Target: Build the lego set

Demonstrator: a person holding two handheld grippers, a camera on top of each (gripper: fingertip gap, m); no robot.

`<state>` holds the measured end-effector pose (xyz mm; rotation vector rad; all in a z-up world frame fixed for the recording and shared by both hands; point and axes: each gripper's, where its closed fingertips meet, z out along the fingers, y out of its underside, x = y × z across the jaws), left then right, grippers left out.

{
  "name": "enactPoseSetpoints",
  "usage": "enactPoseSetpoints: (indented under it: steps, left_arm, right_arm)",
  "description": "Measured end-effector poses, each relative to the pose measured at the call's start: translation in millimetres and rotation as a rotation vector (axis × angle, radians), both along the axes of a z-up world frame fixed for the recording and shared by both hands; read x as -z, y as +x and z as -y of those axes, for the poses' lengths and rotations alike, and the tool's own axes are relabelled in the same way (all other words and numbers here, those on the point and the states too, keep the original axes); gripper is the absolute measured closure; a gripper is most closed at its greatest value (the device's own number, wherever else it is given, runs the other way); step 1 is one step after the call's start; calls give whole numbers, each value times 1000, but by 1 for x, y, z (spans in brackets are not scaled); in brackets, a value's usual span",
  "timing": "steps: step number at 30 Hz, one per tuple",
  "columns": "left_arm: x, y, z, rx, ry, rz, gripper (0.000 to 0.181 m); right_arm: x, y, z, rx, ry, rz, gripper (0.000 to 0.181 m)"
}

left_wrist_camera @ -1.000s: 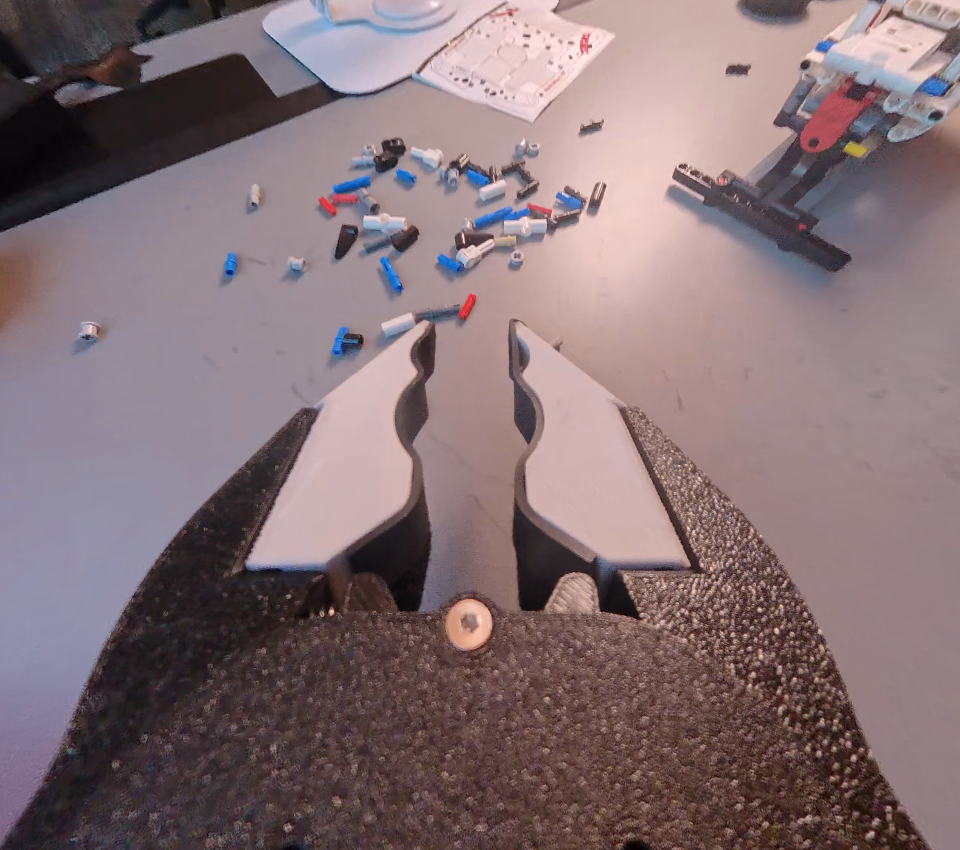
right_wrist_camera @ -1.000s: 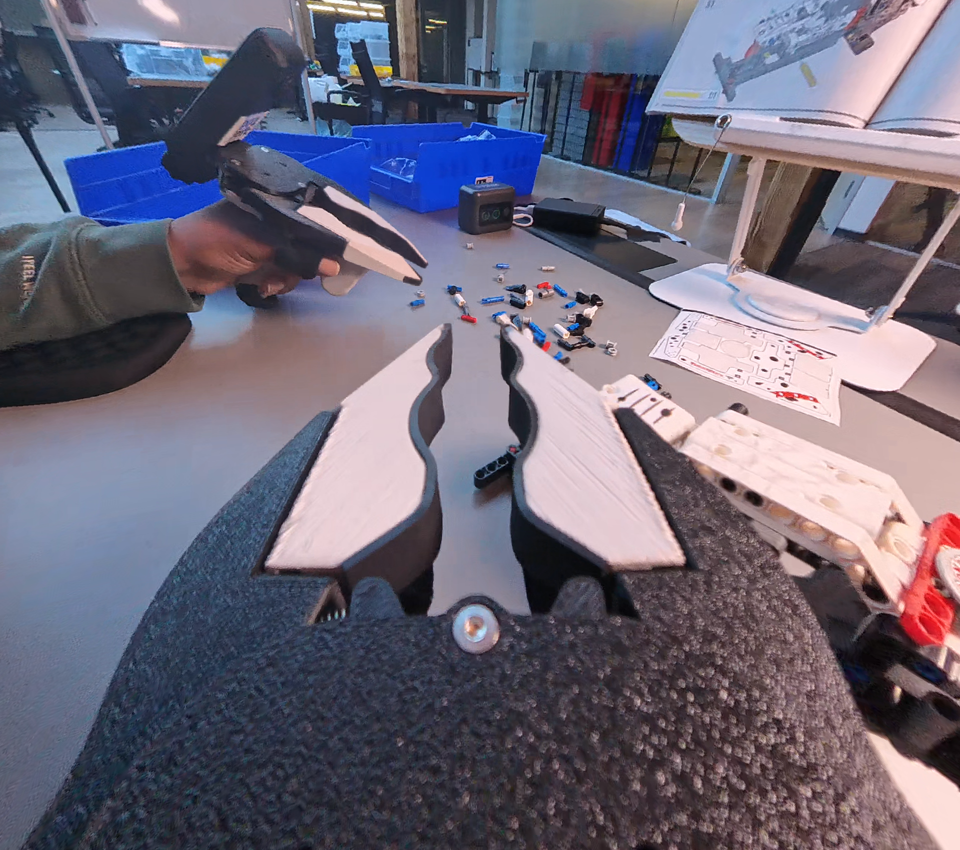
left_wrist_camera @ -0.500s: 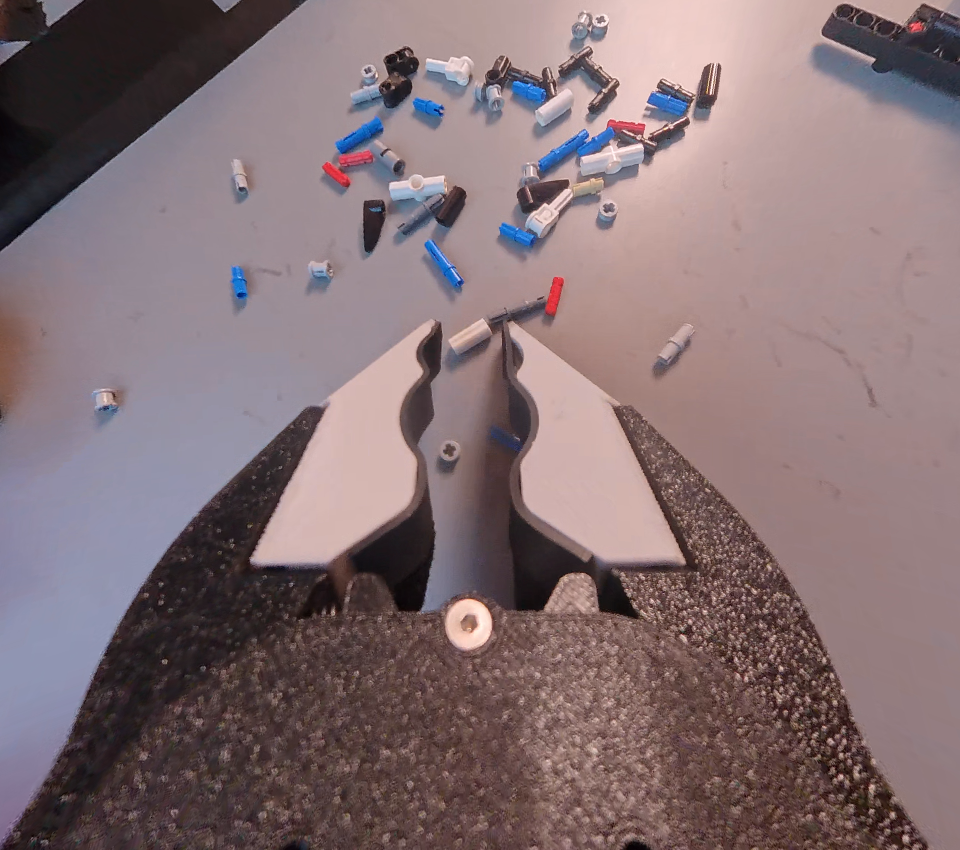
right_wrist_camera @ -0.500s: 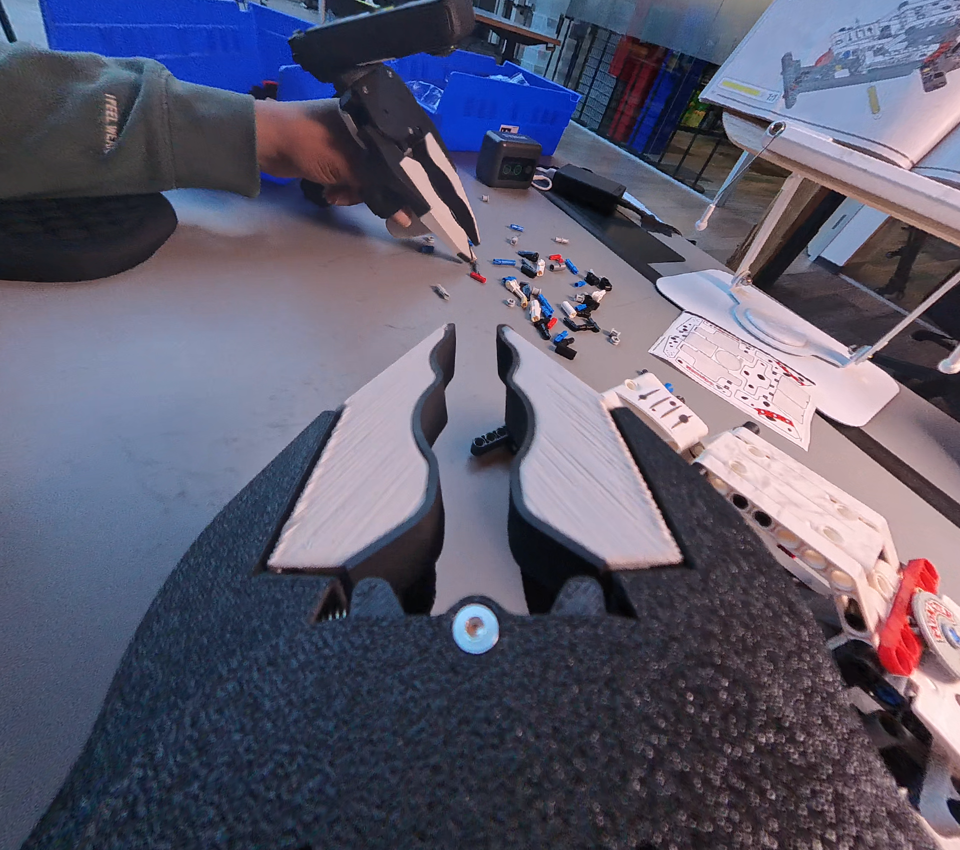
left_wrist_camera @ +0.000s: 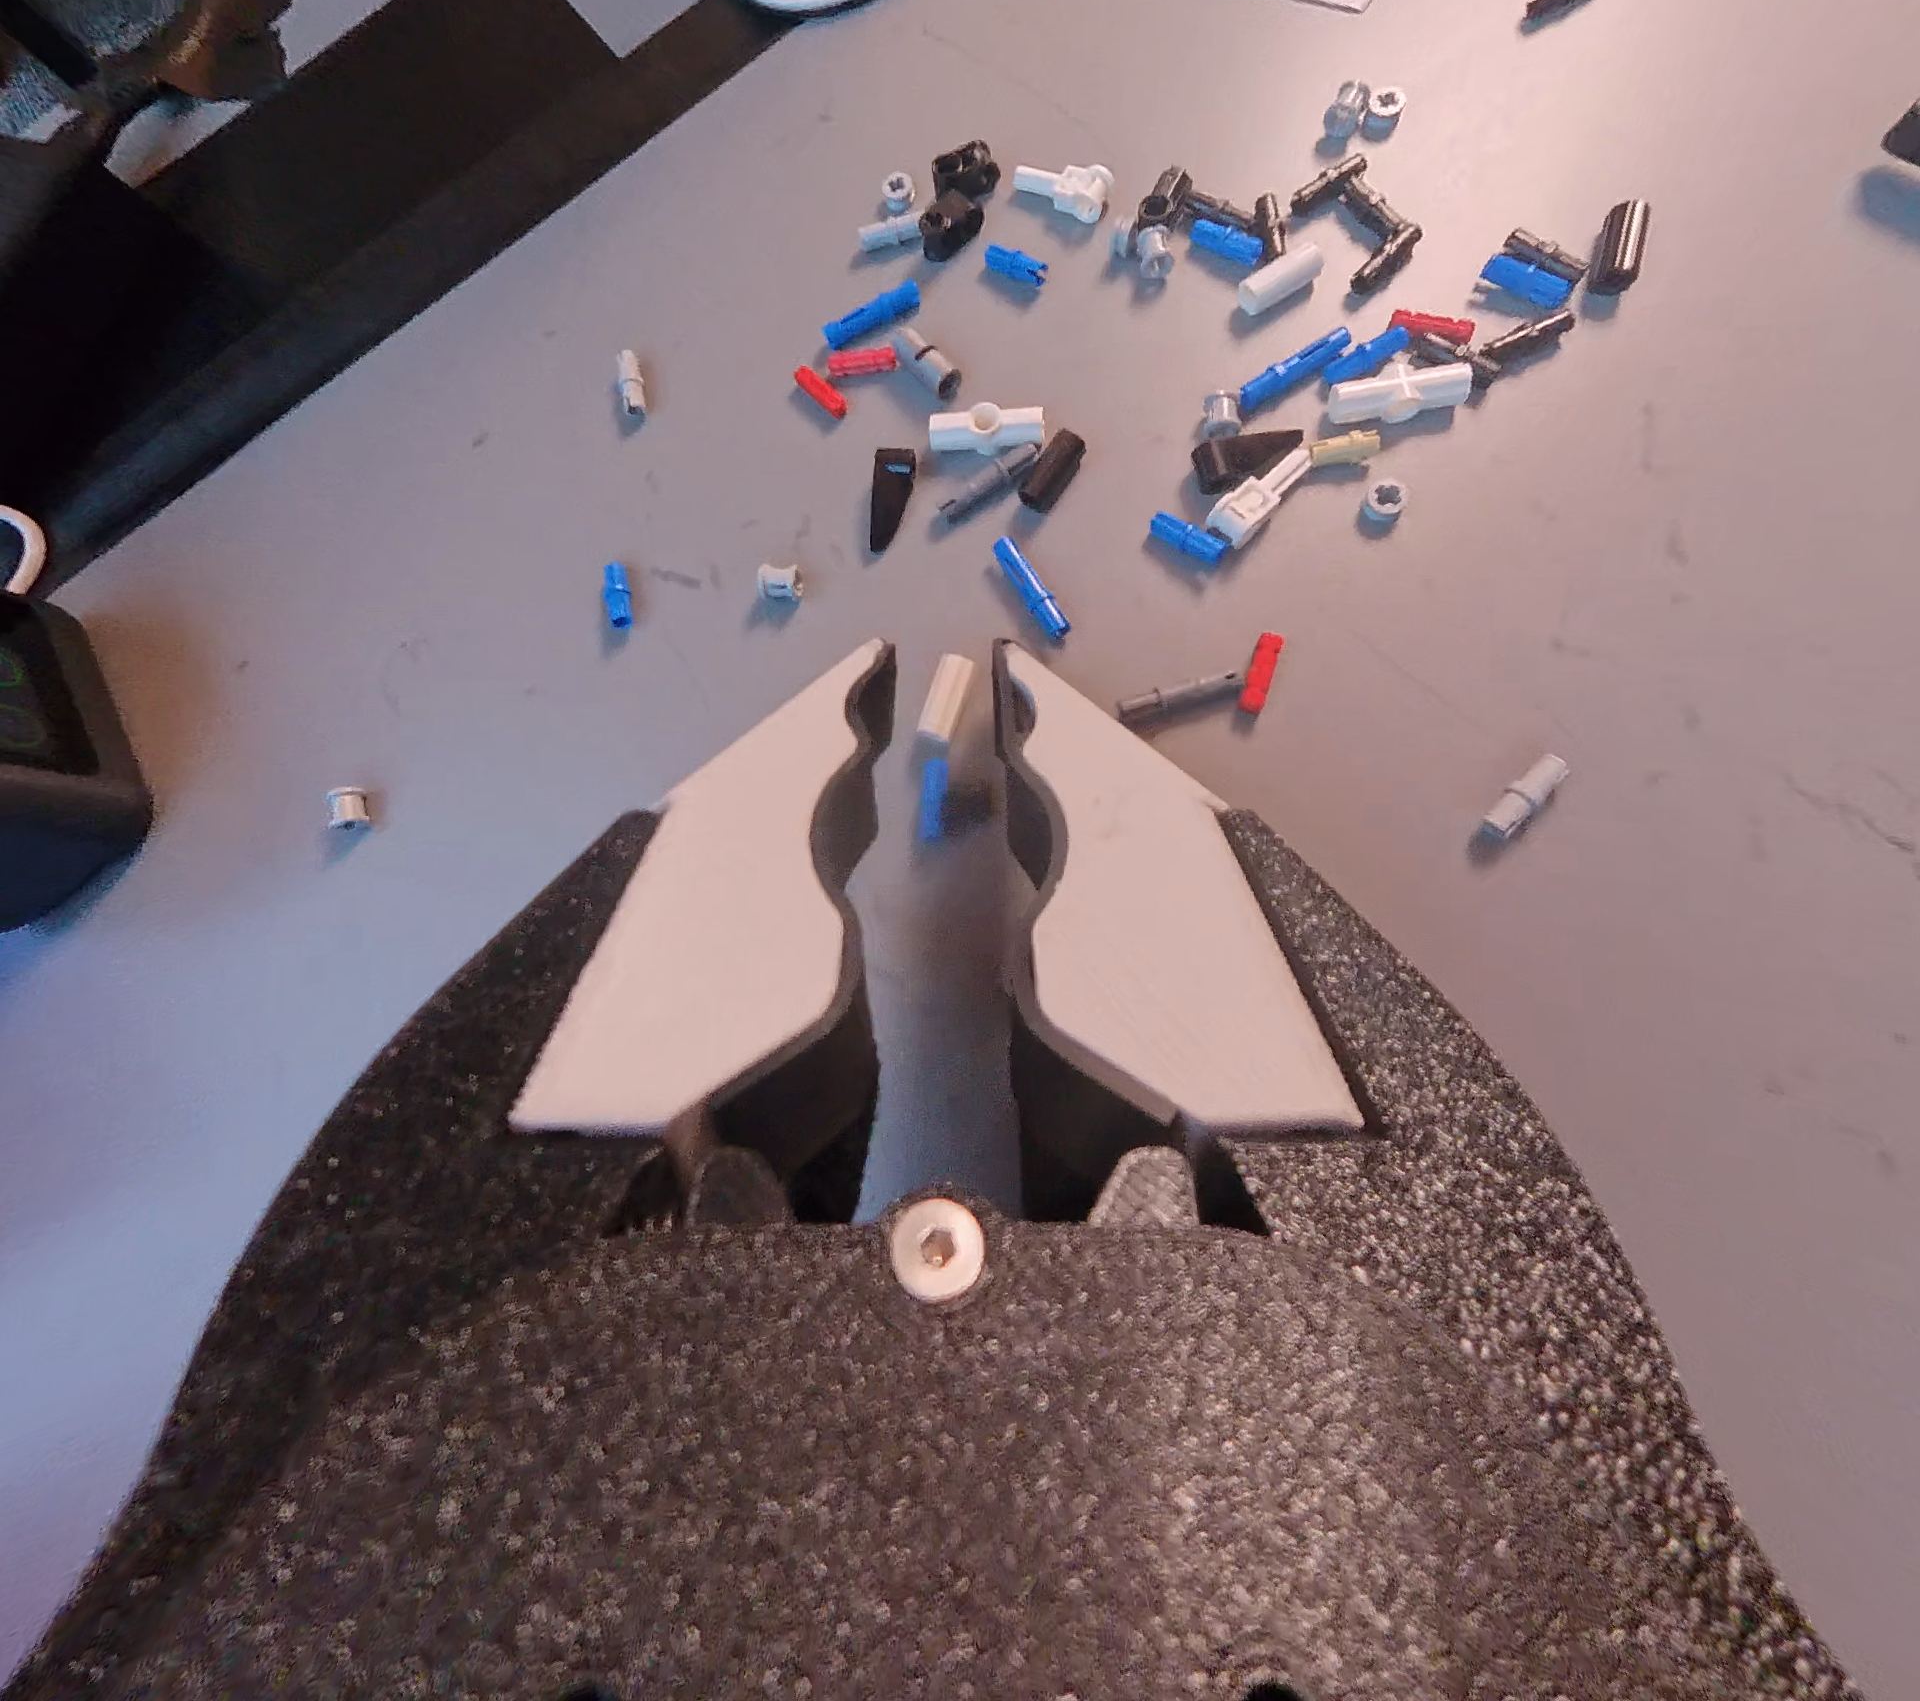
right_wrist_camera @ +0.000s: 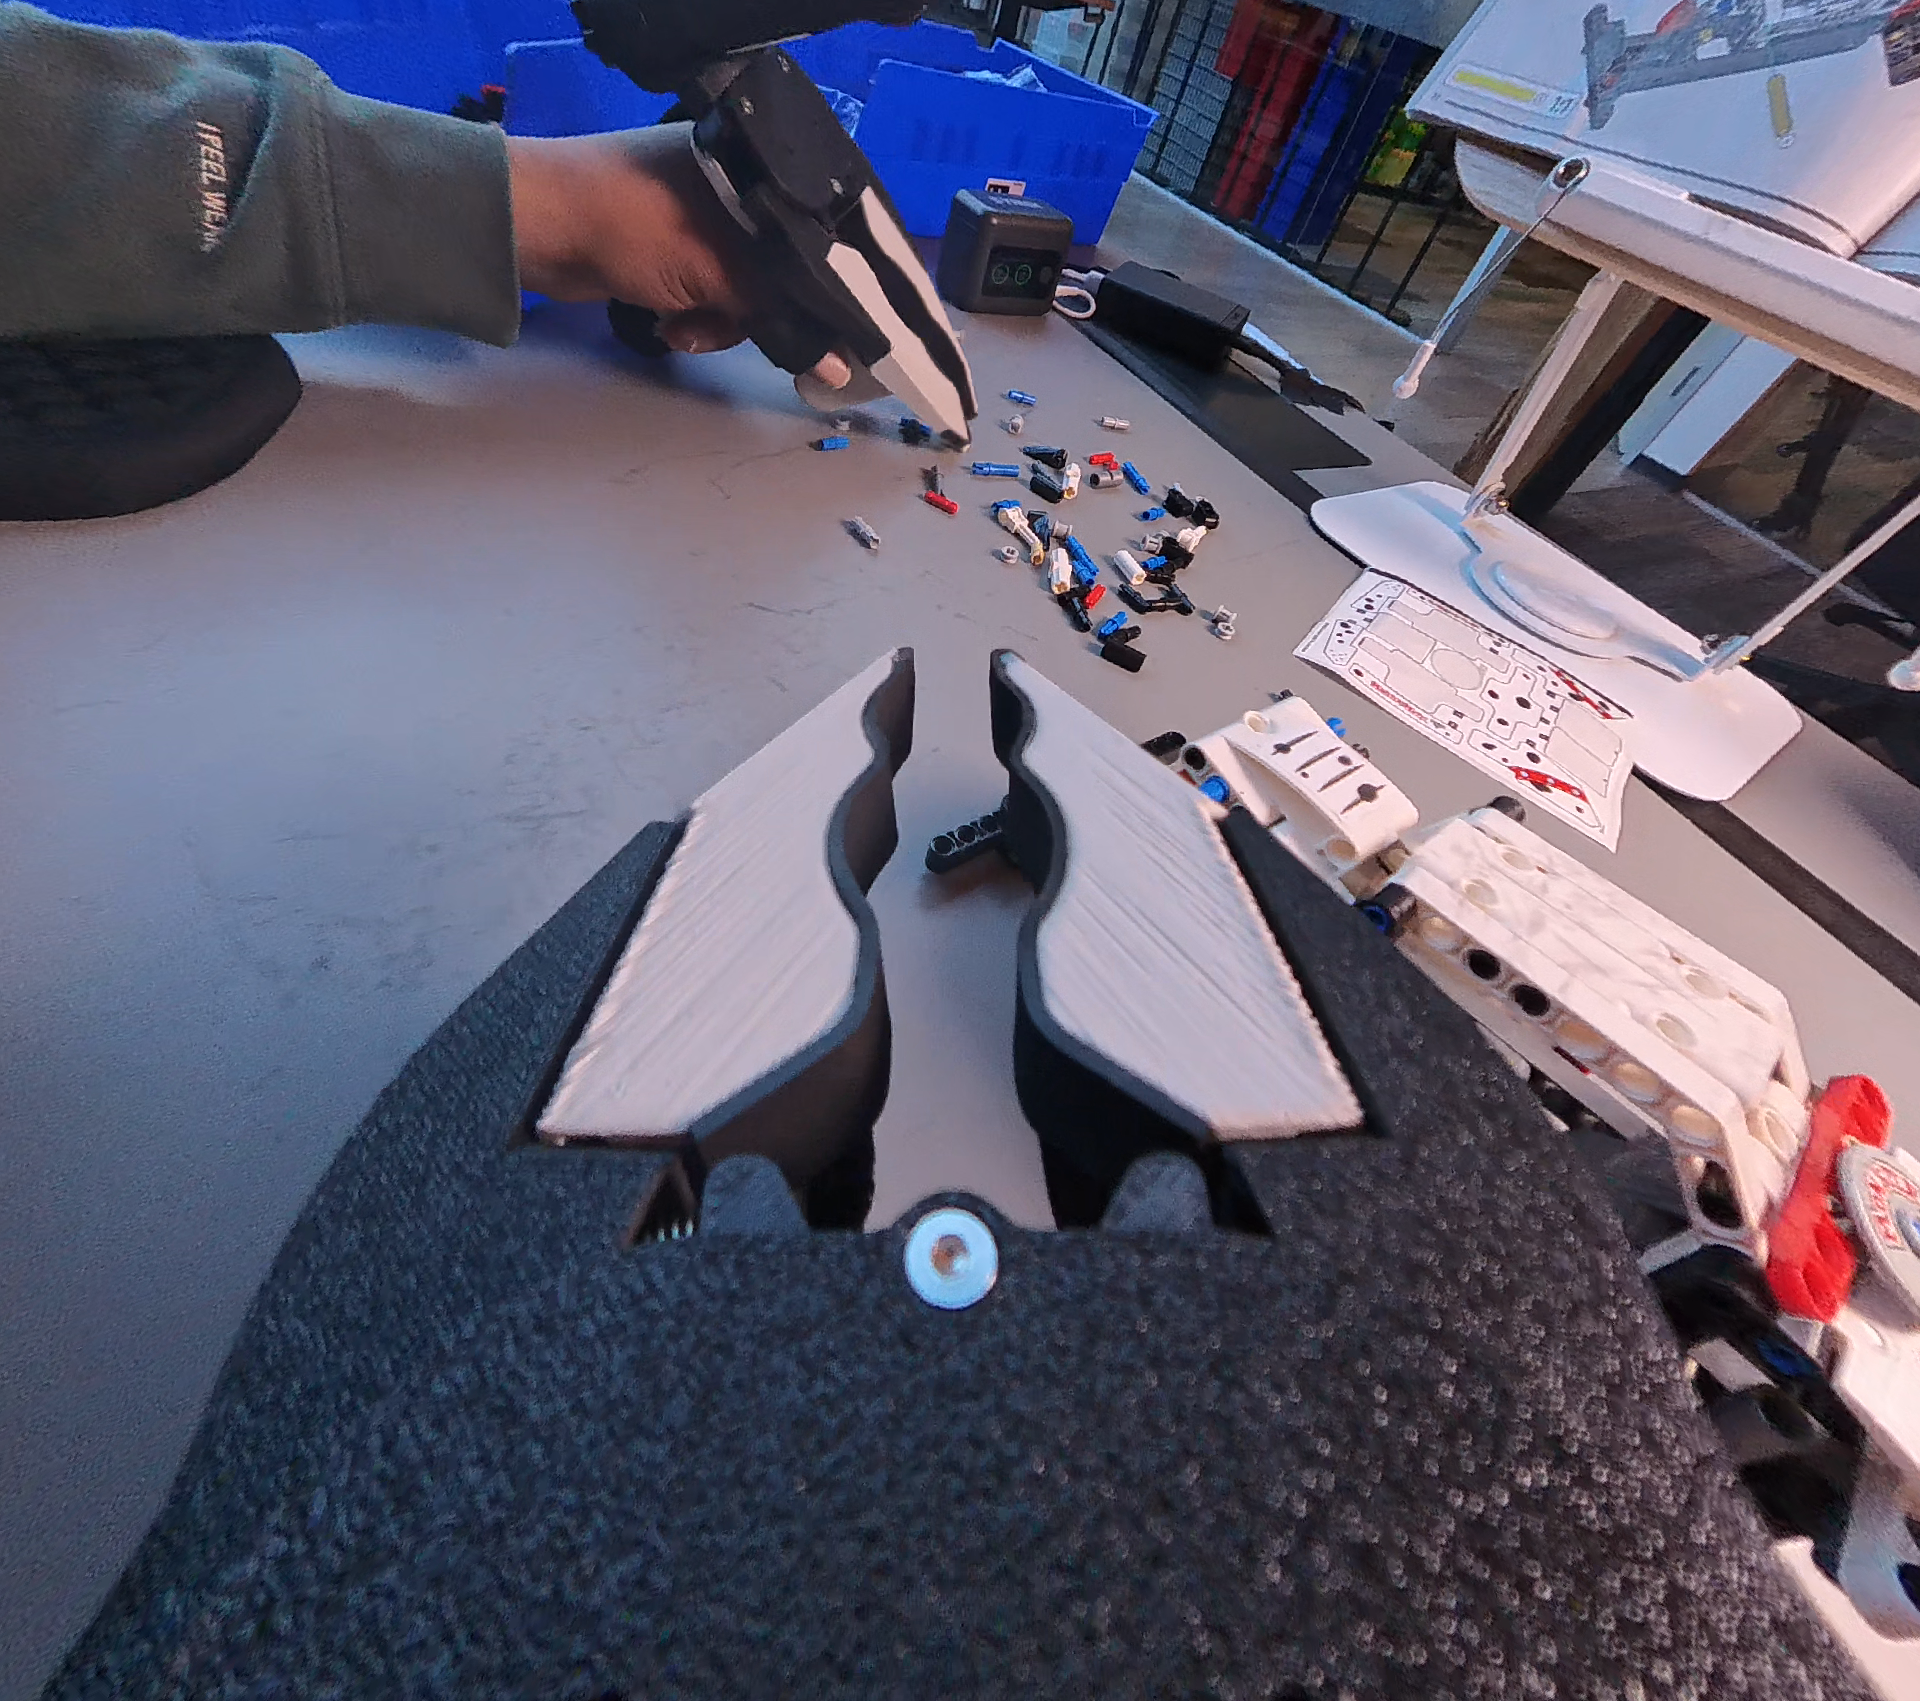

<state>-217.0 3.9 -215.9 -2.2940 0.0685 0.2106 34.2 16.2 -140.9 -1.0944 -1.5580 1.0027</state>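
Small loose lego pins and connectors (left_wrist_camera: 1195,363) in blue, black, white and red lie scattered on the grey table (left_wrist_camera: 1558,924). My left gripper (left_wrist_camera: 943,656) is open by a narrow gap, low over the table. A white tube piece (left_wrist_camera: 945,693) lies between its tips, not clamped, with a blue pin (left_wrist_camera: 932,794) just behind it. The right wrist view shows this gripper (right_wrist_camera: 951,430) pointing down at the near edge of the pile (right_wrist_camera: 1081,550). My right gripper (right_wrist_camera: 951,664) is open and empty beside the partly built white vehicle (right_wrist_camera: 1538,955). A black beam (right_wrist_camera: 966,841) of it shows between the fingers.
An open instruction booklet (right_wrist_camera: 1704,20) rests on a white stand (right_wrist_camera: 1558,612) at the far right, with a sticker sheet (right_wrist_camera: 1475,695) before it. A black box (right_wrist_camera: 1003,264) and blue bins (right_wrist_camera: 987,124) stand at the back. A person's sleeve (right_wrist_camera: 239,186) reaches in from the left.
My left gripper has moved forward and down to the near edge of the pile. The white tube now lies lengthwise between its tips. My right gripper has hardly moved.
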Motion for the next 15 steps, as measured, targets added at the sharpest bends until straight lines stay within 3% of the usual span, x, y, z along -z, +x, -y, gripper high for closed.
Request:
enactPoseSetpoints:
  steps: [5,10,15]
  left_arm:
    - [-18,29,3,125,54,21,161]
    - [-13,89,28,376,6,100,160]
    - [-1,105,31,427,-59,92,160]
  right_arm:
    - [0,2,-5,17,9,-1,168]
    - [0,2,-5,14,6,2,168]
    - [3,1,-2,3,8,15,168]
